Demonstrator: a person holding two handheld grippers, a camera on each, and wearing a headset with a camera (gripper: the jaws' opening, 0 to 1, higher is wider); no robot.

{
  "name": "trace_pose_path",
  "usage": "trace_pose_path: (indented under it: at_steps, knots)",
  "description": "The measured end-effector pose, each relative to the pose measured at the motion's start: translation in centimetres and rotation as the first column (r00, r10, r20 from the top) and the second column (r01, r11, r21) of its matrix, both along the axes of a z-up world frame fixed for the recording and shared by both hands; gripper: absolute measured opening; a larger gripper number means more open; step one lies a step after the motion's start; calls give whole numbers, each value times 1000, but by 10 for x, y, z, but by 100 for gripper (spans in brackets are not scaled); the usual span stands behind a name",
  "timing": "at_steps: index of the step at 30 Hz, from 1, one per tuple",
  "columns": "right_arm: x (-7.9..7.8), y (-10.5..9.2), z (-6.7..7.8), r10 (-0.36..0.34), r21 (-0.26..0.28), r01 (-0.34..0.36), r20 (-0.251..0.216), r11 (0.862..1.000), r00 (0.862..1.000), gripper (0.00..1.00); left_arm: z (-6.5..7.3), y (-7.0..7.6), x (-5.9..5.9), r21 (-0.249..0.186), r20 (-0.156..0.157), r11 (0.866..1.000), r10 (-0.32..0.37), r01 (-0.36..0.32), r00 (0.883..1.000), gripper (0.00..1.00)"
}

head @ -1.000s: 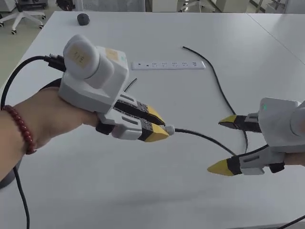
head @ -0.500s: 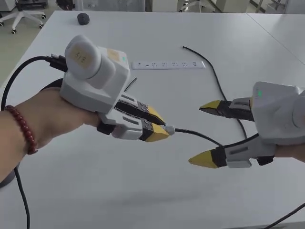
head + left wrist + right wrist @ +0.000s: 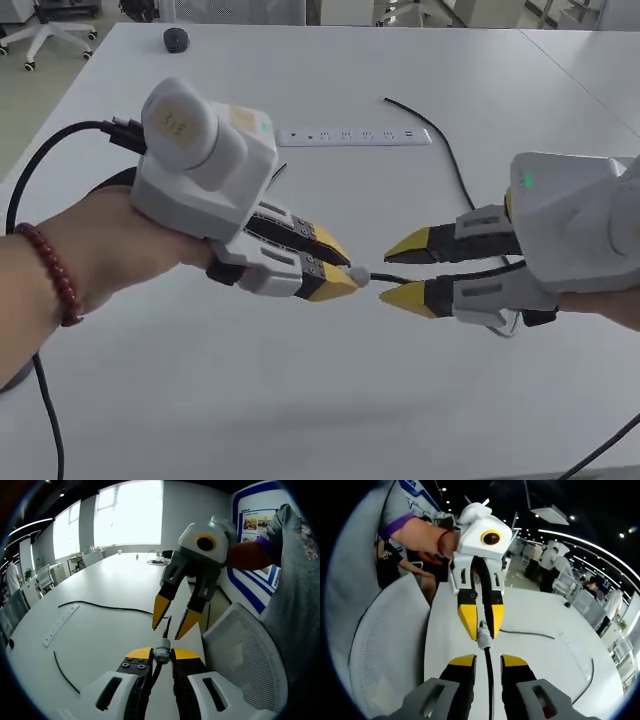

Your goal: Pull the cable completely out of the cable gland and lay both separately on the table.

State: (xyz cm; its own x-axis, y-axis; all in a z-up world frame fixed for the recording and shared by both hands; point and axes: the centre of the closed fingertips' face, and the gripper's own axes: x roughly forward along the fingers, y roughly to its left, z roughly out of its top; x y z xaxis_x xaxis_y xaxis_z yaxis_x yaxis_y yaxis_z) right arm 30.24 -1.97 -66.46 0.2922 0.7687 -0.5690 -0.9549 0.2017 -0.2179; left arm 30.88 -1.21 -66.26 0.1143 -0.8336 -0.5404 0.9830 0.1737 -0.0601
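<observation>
- Your left gripper (image 3: 338,276) sits centre-left in the head view. Its fingers are closed on the cable gland (image 3: 358,277), a small pale-grey piece just past the yellow tips.
- In the left gripper view, the gland is pinched between the two yellow pads at bottom centre.
- The cable (image 3: 446,153) enters the gland and has not been pulled out. It leaves the gland to the right and passes between the fingers of your right gripper (image 3: 403,270). It then runs across the bench (image 3: 300,400) to a free end at upper centre, near the power strip (image 3: 352,136).
- The right gripper's fingers are narrowly parted, one on each side of the cable. In the right gripper view a gap shows on both sides of the cable, so they are not gripping it.
- The two grippers face each other tip to tip at frame centre. They are near but not touching, and the gland is between them.
- The gland and the held stretch of cable are above the bench, not lying on it.
- A short black cable piece (image 3: 275,177) lies on the bench just lower left of the power strip.
- A dark round object (image 3: 175,39) rests at the upper left.
- A red bead bracelet (image 3: 55,285) shows on the wrist at the left edge.
</observation>
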Motion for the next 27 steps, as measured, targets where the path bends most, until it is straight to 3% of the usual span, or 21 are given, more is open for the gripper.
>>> trace_pose_path:
  at_steps: [15,21,27]
  knots:
    - [-3,5,-5,48,-53,-48,-4,997,999,2,1,-1,-3,3,5,1000,-20,20,1000,15]
    - [-3,4,-8,69,-72,-68,17,995,997,0,-2,-1,-3,11,10,1000,-25,25,1000,15]
    - [0,-9,-16,48,-104,-46,18,993,999,0,-4,3,-1,25,24,1000,-19,19,1000,15]
